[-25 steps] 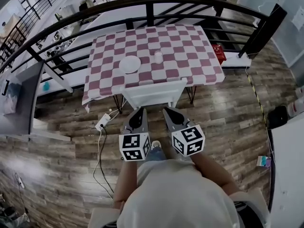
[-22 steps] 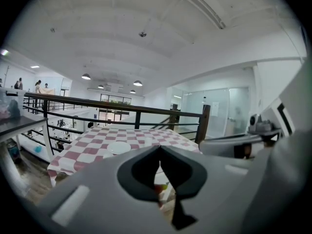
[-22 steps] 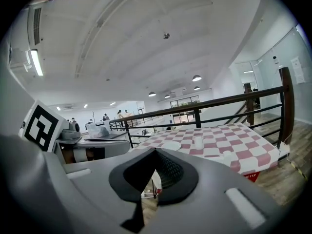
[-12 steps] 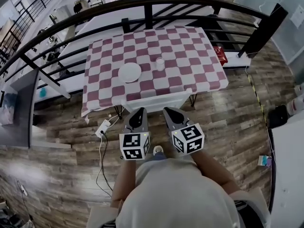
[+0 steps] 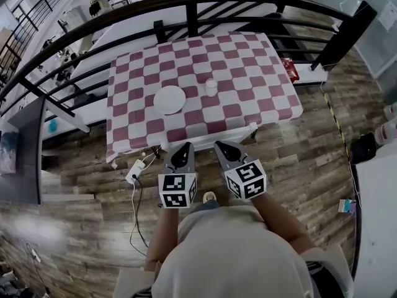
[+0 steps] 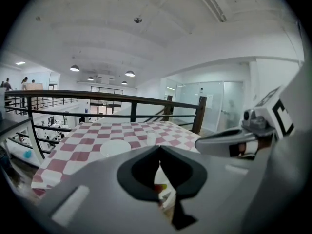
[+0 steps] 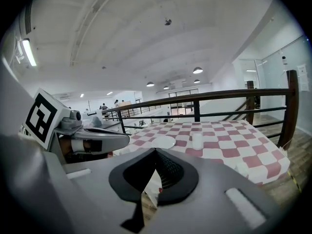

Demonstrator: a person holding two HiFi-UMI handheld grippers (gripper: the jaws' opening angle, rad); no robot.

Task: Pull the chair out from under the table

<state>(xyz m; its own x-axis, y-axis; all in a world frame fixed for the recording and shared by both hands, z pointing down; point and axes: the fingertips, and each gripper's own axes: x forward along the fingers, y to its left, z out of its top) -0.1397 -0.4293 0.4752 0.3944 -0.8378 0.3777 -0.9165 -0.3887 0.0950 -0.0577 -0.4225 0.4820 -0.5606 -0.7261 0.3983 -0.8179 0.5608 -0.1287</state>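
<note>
While the chair point(image 5: 205, 139) is sitting pushed in under the desk point(image 5: 267, 107), only its white top rail is showing past the near edge of the checked top in the head view. The left tool point(image 5: 184, 148) and the right tool point(image 5: 223, 146) are pointing at that rail side by side, near it but not touching. They are probably being held as a pair so that the rail can be taken at two places and the chair drawn straight back. A plate point(image 5: 169, 99) and a cup point(image 5: 211, 87) are standing near the middle of the desk, well clear of the edge.

Along the left tool's own view, its jaws are meeting tip to tip with nothing between them. A pale strip is showing through the slot below (most likely the chair rail). The right tool is hanging just beside it at the picture's right.

From the right tool's view, the jaws are likewise pressed together and empty, the left tool is riding alongside, and the desk is lying ahead before a dark railing point(image 7: 195, 97).

Both tools, I judge, are needing to open before they can grip, so the pull is not yet under way.
</note>
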